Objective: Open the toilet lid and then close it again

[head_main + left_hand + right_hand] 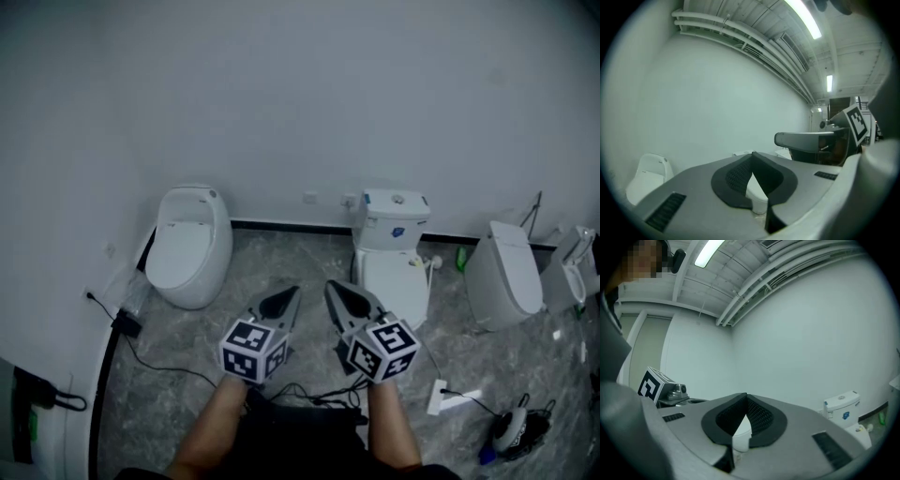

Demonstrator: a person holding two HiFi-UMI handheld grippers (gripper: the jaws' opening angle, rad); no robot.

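Several white toilets stand along the white wall, all with lids down. A rounded one-piece toilet (192, 246) is at the left, and a toilet with a tank (392, 221) and a flat lid (394, 279) is in the middle. Both grippers hover over the floor between these two, touching neither. My left gripper (289, 294) is shut with nothing in it, and so is my right gripper (336, 289). In the left gripper view the shut left gripper (752, 158) frames a white bowl (758, 193). In the right gripper view the right gripper (745, 398) is shut, with the tank toilet (841, 405) at right.
Two more toilets (506, 275) stand at the right. Black cables (159, 367) run over the grey marble floor, with a white power strip (439, 397), a black adapter (127, 324) and a dark device (514, 429). A green bottle (461, 258) sits by the wall.
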